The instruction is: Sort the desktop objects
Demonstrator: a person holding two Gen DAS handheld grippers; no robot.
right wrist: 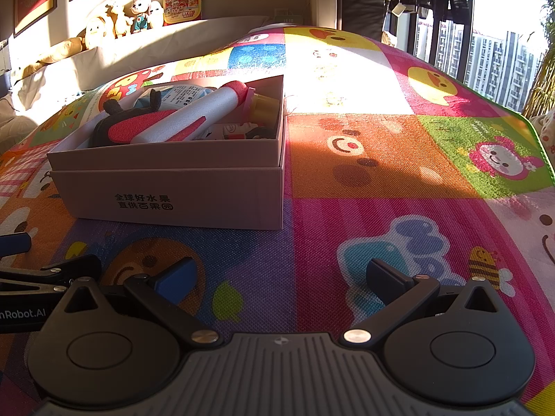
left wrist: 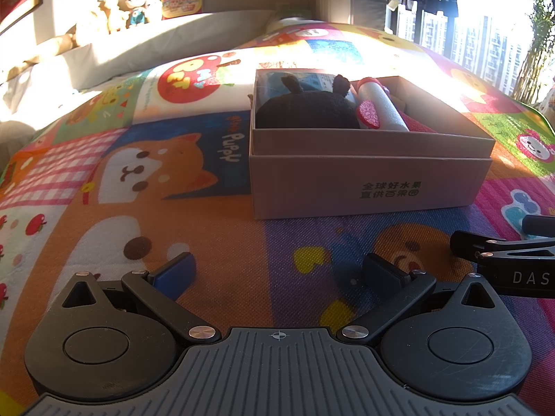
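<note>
While both grippers hover low over the cartoon play mat (right wrist: pixel 364 180), the cardboard box (right wrist: pixel 180 190) already holds the sorted things: a dark plush toy (left wrist: pixel 307 111), a white foam rocket with red fins (right wrist: pixel 194 114), a printed packet (right wrist: pixel 184 95) and a small gold jar (right wrist: pixel 265 105). The left gripper (left wrist: pixel 279 272) is spread wide and holds nothing; the right gripper (right wrist: pixel 281 275) is also wide and empty. No loose object is visible on the mat, so I judge the sorting almost finished.

The risk I see: the rocket lies high across the pile, so a push against the box could roll it out. The two grippers are also close and could collide.

The box front carries Chinese print, "全球好水果 直供百果园". The mat reads "Puppy" (left wrist: pixel 230 147). On the grippers I read "DAS" and "nRobot.AI", both cut off.
</note>
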